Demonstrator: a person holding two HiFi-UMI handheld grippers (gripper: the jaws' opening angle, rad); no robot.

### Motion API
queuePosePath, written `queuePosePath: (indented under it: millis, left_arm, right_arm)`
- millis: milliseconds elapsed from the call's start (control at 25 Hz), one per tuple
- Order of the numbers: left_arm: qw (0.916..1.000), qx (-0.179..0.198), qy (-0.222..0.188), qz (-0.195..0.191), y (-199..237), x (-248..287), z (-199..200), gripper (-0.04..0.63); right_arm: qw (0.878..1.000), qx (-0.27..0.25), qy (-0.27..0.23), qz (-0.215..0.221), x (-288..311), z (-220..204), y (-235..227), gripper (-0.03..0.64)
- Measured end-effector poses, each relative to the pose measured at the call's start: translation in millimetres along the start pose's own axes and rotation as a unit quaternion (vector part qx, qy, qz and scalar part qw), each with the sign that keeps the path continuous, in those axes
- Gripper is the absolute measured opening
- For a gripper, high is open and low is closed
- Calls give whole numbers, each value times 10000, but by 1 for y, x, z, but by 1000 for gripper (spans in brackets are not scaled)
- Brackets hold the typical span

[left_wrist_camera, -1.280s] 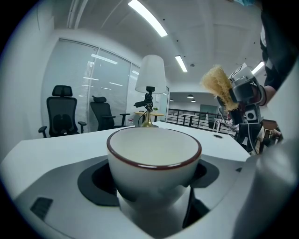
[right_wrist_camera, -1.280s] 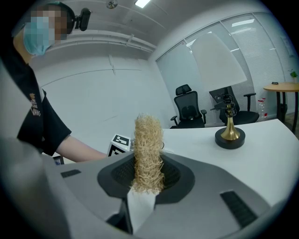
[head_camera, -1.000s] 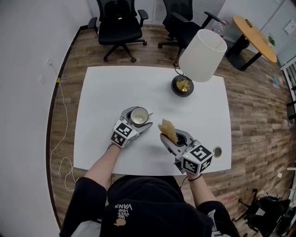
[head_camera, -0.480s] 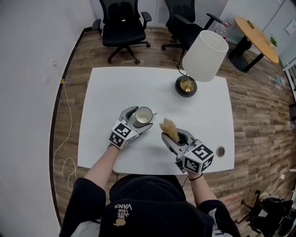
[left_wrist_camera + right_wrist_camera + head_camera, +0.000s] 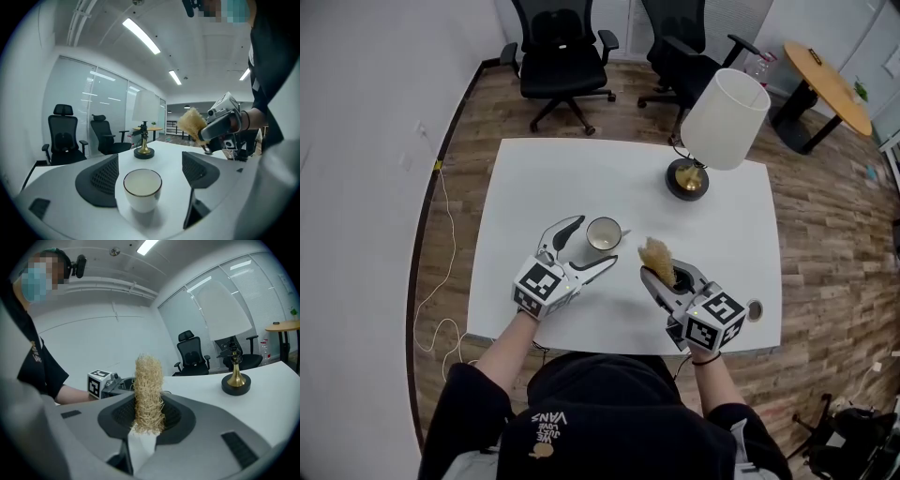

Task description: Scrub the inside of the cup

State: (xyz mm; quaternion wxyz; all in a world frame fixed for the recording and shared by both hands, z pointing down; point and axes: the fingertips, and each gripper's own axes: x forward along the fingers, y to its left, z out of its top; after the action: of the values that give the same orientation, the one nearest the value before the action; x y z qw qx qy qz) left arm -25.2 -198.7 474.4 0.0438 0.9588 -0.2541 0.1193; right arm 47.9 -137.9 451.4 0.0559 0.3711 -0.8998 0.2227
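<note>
- The right gripper [image 5: 667,275], nearest the person, has its jaws closed on a tan, fibrous scrubbing pad [image 5: 656,257]. The pad stands up out of the jaws, off the white table [image 5: 525,178] and just right of the cup.
- The left gripper [image 5: 591,248] clasped the cup a second ago. Now its jaws are spread wide and have drawn back, holding nothing.
- The white ceramic cup with a dark rim [image 5: 604,232] therefore stands loose on the table between the left jaw tips. With nothing steadying it, scrubbing would likely push it about.
- The cup is upright, with its long axis vertical and its mouth facing up. The pad would have to enter from above.
- Farther off stands a white-shaded lamp on a black-and-gold base [image 5: 686,178].
</note>
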Motion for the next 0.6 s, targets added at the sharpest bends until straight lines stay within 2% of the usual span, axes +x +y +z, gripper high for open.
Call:
queuePosePath:
  millis: [280,440,600]
  left_arm:
    - [9992,219,-349,-7,-25,-36,46,414]
    - [9982,201,-572,-27,-37,-50,71,403]
    - [9965,182,-809,93,-45,-60,86,307]
  right_arm:
    - [9997,-61,-218,23,-10,25,15,94]
    - [9996,-94,-259,68,-15,33,23,94]
    - [9994,-194,-259,79,-22,43,30,94]
